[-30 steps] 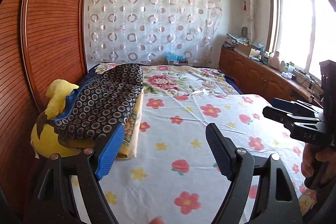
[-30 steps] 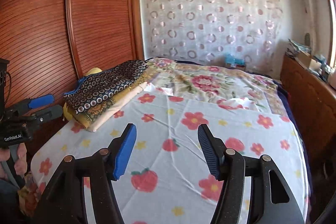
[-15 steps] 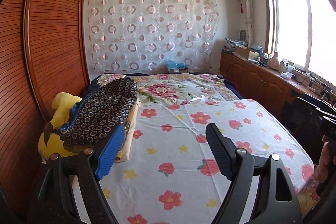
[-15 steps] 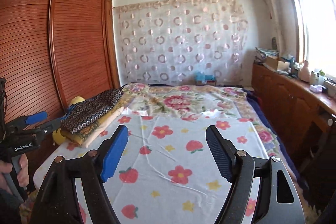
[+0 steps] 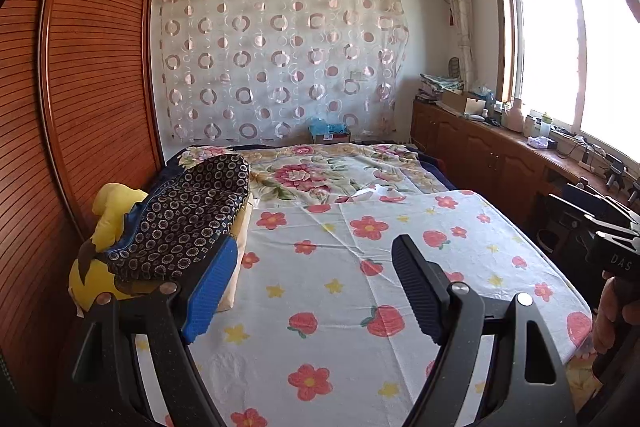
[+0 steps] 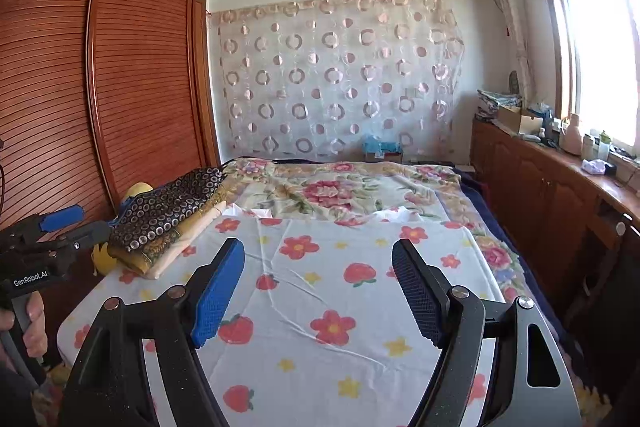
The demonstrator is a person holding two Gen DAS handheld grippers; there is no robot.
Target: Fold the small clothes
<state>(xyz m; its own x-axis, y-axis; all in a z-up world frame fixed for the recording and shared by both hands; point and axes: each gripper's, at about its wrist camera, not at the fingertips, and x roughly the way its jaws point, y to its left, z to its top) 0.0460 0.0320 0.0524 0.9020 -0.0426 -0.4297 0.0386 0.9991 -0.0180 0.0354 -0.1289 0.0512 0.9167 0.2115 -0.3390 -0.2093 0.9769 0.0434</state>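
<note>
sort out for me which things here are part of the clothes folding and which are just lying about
Part of the job:
- dark circle-print garment on the folded pile at the bed's left edge
- flower-print sheet spread on the bed
- left gripper, open
- right gripper, open

Lying about:
- yellow plush toy
- blue bag
- bottles on the counter
</note>
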